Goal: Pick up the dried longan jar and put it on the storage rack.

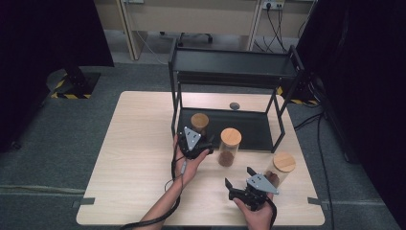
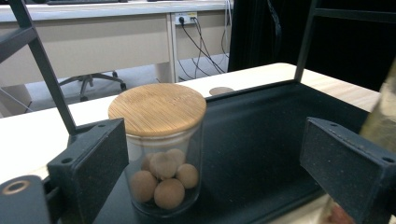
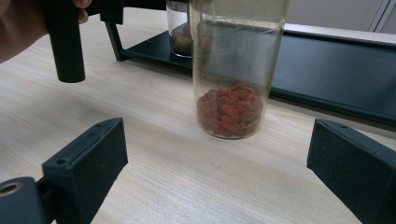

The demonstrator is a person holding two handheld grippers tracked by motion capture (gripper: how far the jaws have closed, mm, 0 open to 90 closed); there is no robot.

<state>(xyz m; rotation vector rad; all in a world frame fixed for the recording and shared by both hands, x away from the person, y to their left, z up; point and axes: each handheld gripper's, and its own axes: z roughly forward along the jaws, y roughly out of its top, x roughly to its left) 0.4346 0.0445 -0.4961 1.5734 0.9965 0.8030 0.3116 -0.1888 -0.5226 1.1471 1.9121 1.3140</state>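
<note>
Left claw [image 2: 212, 168] is spread, just beside the short jar [image 2: 161, 144] on the rack's lower shelf [image 2: 261, 140]. Right claw [image 3: 217, 172] is spread, facing the tall jar [image 3: 231, 65] in front of that shelf.

A rack [image 1: 287, 62] is standing at the table's [image 1: 139, 143] far edge. One jar [image 1: 199, 123] is sitting on its bottom shelf, another [image 1: 229, 146] just before it, a third [image 1: 281, 167] farther right.
</note>
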